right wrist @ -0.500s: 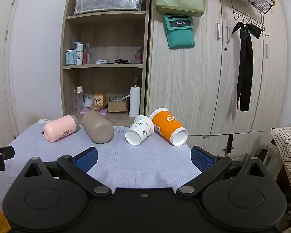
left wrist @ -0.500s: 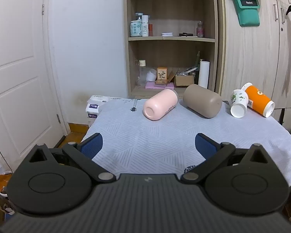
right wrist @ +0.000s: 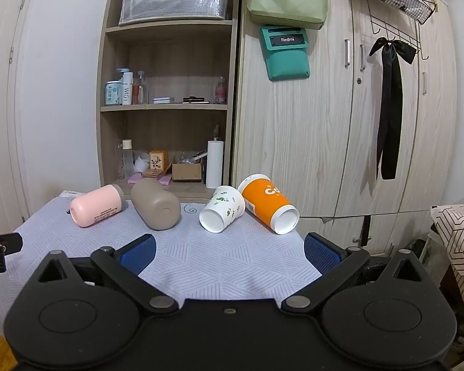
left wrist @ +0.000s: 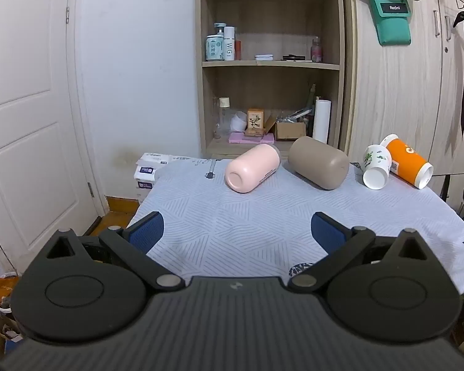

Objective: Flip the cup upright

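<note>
Several cups lie on their sides along the far edge of a table with a pale blue cloth: a pink cup, a taupe cup, a white cup with green print and an orange cup. They also show in the right wrist view: the pink cup, the taupe cup, the white cup, the orange cup. My left gripper is open and empty over the near part of the cloth. My right gripper is open and empty, short of the white cup.
A wooden shelf unit with bottles and boxes stands behind the table. A wardrobe is to its right. A white door and tissue packs are at the left. A patterned seat is at the far right.
The left wrist view has tilted up a little, so the cups sit slightly lower in frame. The right gripper has barely moved. Both stay open.
</note>
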`<state>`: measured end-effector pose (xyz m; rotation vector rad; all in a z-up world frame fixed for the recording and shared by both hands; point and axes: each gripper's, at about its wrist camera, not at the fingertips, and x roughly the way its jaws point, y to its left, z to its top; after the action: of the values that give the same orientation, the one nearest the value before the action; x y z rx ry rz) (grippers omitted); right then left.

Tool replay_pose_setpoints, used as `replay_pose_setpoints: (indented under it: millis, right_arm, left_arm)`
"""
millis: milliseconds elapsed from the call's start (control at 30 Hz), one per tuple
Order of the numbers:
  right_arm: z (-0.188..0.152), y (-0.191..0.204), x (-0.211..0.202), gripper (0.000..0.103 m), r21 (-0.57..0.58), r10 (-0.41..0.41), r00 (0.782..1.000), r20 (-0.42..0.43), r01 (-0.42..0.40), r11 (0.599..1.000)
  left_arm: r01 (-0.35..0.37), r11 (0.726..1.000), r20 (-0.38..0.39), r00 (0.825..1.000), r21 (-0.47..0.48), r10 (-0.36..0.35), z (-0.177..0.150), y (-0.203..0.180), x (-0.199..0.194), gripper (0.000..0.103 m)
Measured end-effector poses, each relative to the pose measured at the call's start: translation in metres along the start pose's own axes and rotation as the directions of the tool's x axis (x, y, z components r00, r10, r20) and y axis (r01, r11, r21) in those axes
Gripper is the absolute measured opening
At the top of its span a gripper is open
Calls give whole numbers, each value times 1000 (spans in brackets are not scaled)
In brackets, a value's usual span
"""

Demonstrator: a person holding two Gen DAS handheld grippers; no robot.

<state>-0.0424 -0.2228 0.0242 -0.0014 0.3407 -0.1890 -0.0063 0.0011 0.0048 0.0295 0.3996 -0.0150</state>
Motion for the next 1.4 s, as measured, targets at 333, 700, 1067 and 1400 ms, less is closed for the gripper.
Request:
replay_pose_setpoints:
  millis: [333, 700, 1067, 1400]
  right_arm:
    - [-1, -2, -4, 103, -5, -9, 1000, 3, 9, 1000]
    - [-4, -3, -1, 103, -7, -17, 1000, 3, 17, 1000]
    - [-6, -3, 0, 103, -1, -23, 1000, 6, 23, 1000]
    - [-8, -2, -1, 103, -13, -22, 1000, 8, 22, 1000]
  left_arm:
    - [1, 1000, 20, 1000, -10, -1, -2, 5, -3, 103]
    - [6, 1000, 17, 1000, -16, -5, -2, 4, -3, 103]
    - [22, 999, 24, 999, -44, -21, -1, 7, -9, 103]
    - [22, 999, 17, 1000, -45, -22, 0, 7, -9, 103]
